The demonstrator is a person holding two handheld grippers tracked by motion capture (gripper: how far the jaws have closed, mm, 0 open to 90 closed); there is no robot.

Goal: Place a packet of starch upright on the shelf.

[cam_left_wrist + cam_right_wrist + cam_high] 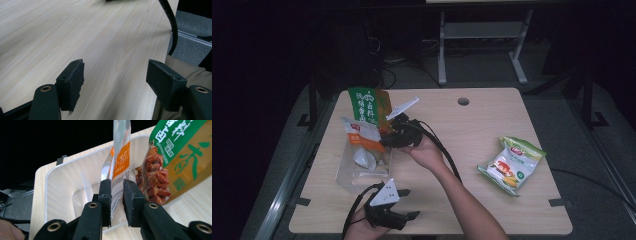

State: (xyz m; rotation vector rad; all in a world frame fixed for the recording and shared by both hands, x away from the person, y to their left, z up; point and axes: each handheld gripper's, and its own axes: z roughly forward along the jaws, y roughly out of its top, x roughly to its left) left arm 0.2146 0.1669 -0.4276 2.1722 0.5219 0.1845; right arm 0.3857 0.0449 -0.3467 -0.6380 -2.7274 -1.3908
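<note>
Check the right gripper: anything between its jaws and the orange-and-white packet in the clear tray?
Nothing visible. The orange-and-white packet stands directly between the right gripper's jaws, above the clear tray. A slight gap shows at the pads, so it looks barely gripped, if at all. The green snack bag stands just beside it, off to one side of the jaws.

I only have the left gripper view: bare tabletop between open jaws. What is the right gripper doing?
Observer: The right gripper has its jaws on either side of a white-and-orange snack packet standing upright in a clear plastic tray. I can't tell whether the pads press on it.
Operator: Anything else in that tray?
Observer: A green-and-orange snack bag leans right beside the packet.
Operator: Anything left outside the tray?
Observer: In the high view, one green-and-white snack bag lies flat near the right edge of the table.
</note>
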